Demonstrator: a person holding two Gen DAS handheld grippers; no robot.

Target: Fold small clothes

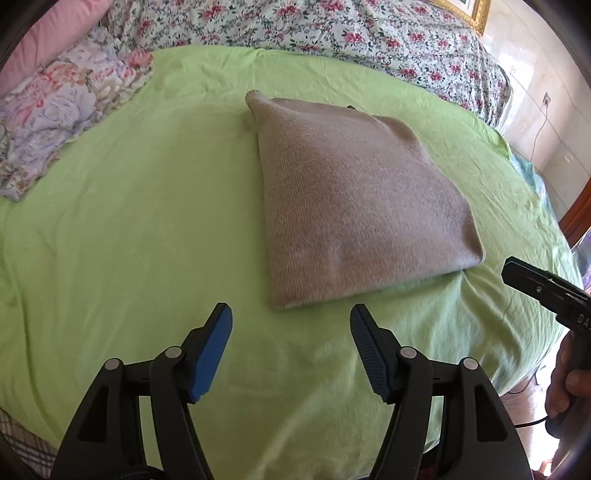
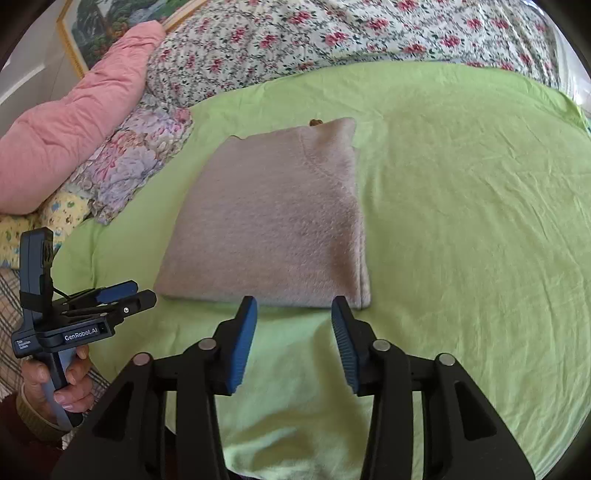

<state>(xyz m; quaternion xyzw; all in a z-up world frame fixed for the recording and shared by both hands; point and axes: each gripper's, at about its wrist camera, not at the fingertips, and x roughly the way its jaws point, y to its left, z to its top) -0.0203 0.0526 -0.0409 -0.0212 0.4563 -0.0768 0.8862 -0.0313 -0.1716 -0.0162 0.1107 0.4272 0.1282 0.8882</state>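
Beige knit garment [image 2: 269, 218] lies folded on the bed [image 2: 461, 221], long axis running away from me. I have both the right gripper [image 2: 294, 306] and the left gripper [image 1: 291, 314] with fingers apart, empty, just short of its near edge.

One folded beige sweater [image 1: 354, 199], one green sheet [image 1: 147, 221], two claws, one pink pillow [image 2: 70, 147], one framed picture [image 2: 110, 26].

Dark bit [image 2: 315, 122] behind sweater [image 2: 273, 221]: too small to ID.

"GenRobot.AI" read in white on black body of left gripper [image 2: 125, 295]. Partial letters "DA" showed on right gripper [image 1: 517, 273]; small side label illegible.
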